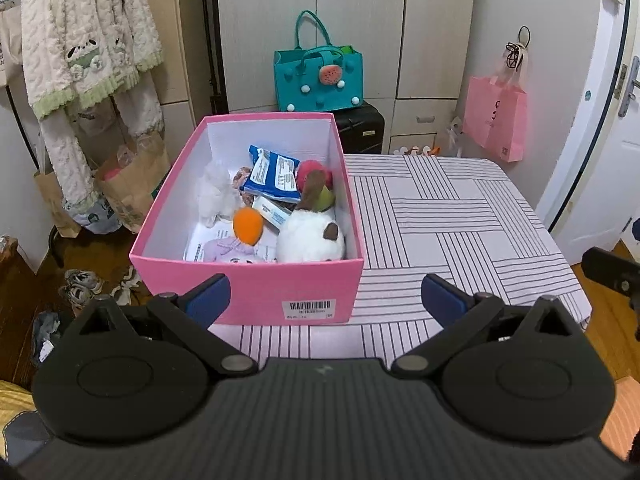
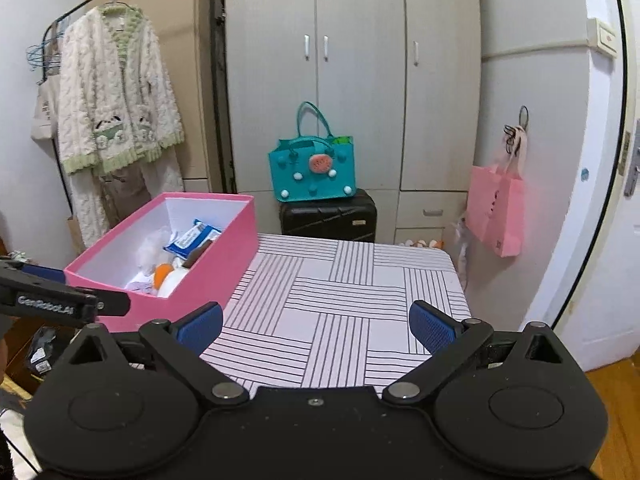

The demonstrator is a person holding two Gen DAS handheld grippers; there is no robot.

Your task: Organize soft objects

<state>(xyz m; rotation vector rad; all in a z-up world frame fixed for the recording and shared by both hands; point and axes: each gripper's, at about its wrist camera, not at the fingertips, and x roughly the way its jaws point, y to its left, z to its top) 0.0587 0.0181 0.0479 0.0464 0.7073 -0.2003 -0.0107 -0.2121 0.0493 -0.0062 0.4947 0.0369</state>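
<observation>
Your left hand-held gripper (image 1: 326, 300) and right hand-held gripper (image 2: 316, 326) both hang spread wide and empty, near the pink box (image 1: 256, 280) of plush toys (image 1: 310, 236) on the striped surface (image 2: 340, 308).

Matt pink cardboard box (image 1: 256, 284); fluffy white plush toy (image 1: 308, 236); glossy blue-white plastic packet (image 1: 274, 174); smooth striped cloth-covered desk (image 1: 460, 216).

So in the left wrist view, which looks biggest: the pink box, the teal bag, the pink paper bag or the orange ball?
As they appear, largest first:
1. pink box
2. teal bag
3. pink paper bag
4. orange ball
The bags sit farther away, so their true sizes are unsure.
</observation>
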